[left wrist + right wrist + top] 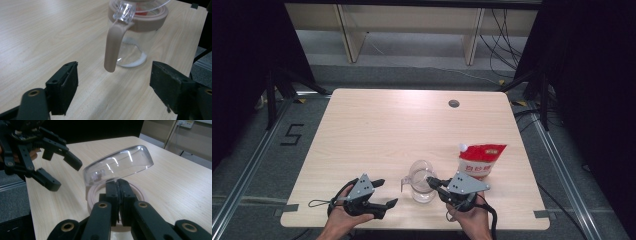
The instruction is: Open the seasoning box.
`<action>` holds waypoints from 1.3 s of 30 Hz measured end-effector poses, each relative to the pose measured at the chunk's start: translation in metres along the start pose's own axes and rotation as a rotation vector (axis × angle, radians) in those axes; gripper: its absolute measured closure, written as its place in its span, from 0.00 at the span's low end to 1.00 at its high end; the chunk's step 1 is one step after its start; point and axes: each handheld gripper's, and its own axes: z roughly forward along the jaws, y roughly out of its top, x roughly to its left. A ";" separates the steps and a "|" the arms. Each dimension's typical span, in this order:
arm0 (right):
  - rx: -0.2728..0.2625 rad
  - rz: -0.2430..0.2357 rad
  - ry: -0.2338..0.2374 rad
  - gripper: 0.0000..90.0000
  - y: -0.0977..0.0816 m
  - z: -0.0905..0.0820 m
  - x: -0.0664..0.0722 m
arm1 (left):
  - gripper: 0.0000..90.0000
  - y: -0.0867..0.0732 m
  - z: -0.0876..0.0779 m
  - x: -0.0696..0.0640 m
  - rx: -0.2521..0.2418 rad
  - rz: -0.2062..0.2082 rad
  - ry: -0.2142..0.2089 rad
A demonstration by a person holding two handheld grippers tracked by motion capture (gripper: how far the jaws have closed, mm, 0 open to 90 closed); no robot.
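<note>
Your worktop is pale wood grain with a round grommet, on grey floor marked "5". The red-and-white pouch print is unreadable. Your left tongs gape near the jug; your right tongs clamp its clear lid.

The jug is clear like glass, with a soft pinkish-tan handle and a ring of the same colour round its top. Its lid is clear and shiny too. The bag is red on top and white below, with red writing and a white cap. The table is pale wood with thin stripes. Both grippers are black with grey plates on top. The floor is grey.
</note>
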 end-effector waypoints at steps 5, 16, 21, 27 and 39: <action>-0.001 -0.013 0.009 0.97 0.003 0.000 0.002 | 0.21 -0.002 -0.001 0.001 0.003 -0.024 -0.004; -0.025 -0.024 0.019 0.96 0.010 0.005 0.007 | 0.20 -0.009 -0.015 0.000 0.000 -0.030 0.022; -0.027 -0.038 0.031 0.96 0.014 0.009 0.010 | 0.20 -0.012 -0.020 0.000 0.000 -0.032 0.025; -0.025 -0.051 0.058 0.95 0.017 0.015 0.014 | 0.20 -0.013 -0.019 -0.001 0.011 -0.034 0.034; -0.023 -0.059 0.087 0.94 0.020 0.027 0.022 | 0.20 -0.014 -0.018 0.000 0.010 -0.006 0.035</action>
